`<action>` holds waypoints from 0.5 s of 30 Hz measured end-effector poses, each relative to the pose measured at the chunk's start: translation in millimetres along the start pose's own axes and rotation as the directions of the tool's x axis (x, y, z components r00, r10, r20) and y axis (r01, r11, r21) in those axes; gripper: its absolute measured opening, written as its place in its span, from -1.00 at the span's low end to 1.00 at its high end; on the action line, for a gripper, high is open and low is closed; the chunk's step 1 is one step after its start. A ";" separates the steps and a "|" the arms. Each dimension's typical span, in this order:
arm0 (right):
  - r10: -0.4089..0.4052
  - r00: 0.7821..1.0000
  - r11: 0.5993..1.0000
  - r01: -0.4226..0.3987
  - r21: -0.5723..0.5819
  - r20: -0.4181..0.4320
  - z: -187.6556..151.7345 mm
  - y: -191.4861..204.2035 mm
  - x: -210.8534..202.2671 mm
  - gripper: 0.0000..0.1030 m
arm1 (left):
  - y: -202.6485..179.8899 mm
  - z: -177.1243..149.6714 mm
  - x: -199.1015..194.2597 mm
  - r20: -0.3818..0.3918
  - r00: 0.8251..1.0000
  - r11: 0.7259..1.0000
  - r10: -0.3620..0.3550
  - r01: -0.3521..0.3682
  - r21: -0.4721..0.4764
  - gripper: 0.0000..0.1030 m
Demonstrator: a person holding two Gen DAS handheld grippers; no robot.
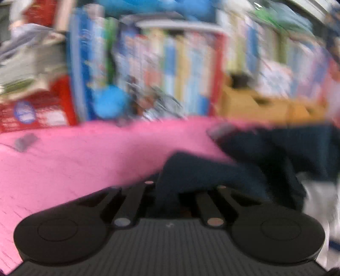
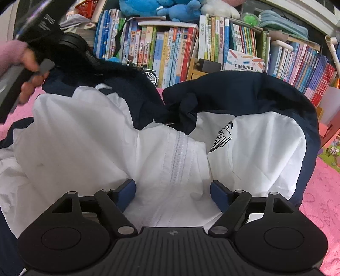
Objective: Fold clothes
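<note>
A white and navy jacket [image 2: 255, 144] lies bunched on a pink blanket [image 2: 318, 201], zipper side up, with a dark crest on the chest. My right gripper [image 2: 173, 191] is open. Its blue pads [image 2: 127, 191] stand on either side of the white zipper strip, just above the cloth. At the upper left a person's hand [image 2: 29, 61] holds my left gripper [image 2: 91, 58], which is shut on a navy part of the jacket and holds it lifted. In the blurred left wrist view, navy cloth [image 1: 201, 169] runs out from between the closed jaws of the left gripper [image 1: 170, 191], hiding the fingertips.
A packed bookshelf [image 2: 170, 46] stands close behind the blanket, with blue plush toys [image 2: 170, 8] on top. A small model bicycle [image 2: 148, 74] and a wooden box [image 1: 255, 106] sit at its foot. A patterned play mat [image 2: 331, 152] borders the blanket on the right.
</note>
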State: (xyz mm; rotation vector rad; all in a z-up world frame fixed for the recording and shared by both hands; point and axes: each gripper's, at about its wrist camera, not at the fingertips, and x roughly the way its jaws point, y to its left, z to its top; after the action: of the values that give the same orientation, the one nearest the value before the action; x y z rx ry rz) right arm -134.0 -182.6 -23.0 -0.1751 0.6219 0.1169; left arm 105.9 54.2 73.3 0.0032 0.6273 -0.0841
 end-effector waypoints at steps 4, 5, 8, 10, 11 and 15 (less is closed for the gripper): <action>0.019 1.000 1.000 -0.019 0.010 0.007 -0.7 -1.2 -1.2 0.60 | 67.1 61.4 -66.6 0.229 0.973 0.997 -0.019 0.037 -0.074 -0.89; 0.030 0.999 0.999 -0.030 0.013 0.015 -1.0 -1.6 -2.6 0.60 | 80.0 66.1 -81.1 0.271 0.963 0.997 -0.001 0.021 -0.069 -0.86; 0.075 0.996 0.997 -0.076 0.029 0.055 -2.0 -5.0 -8.6 0.80 | 119.7 70.1 -110.6 0.345 0.935 0.996 0.078 -0.055 -0.076 -0.71; 0.086 0.995 0.995 -0.088 0.038 0.060 -1.8 -6.7 -9.6 0.84 | 150.2 53.5 -99.3 0.292 0.946 0.986 0.140 -0.108 -0.125 -0.66; 0.087 0.995 0.995 -0.089 0.042 0.058 -1.5 -7.3 -9.5 0.84 | 165.0 42.7 -90.0 0.253 0.952 0.979 0.171 -0.134 -0.155 -0.66; 0.078 0.996 0.997 -0.079 0.016 0.035 -0.6 -2.3 -6.1 0.84 | 226.0 -20.4 -41.9 0.033 0.974 0.917 0.223 -0.198 -0.348 -0.66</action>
State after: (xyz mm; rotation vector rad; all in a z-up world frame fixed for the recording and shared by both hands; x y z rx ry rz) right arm -138.9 -185.3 -19.6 -0.1317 0.5954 0.1902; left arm 78.1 283.2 76.3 -0.2685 0.5595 0.2349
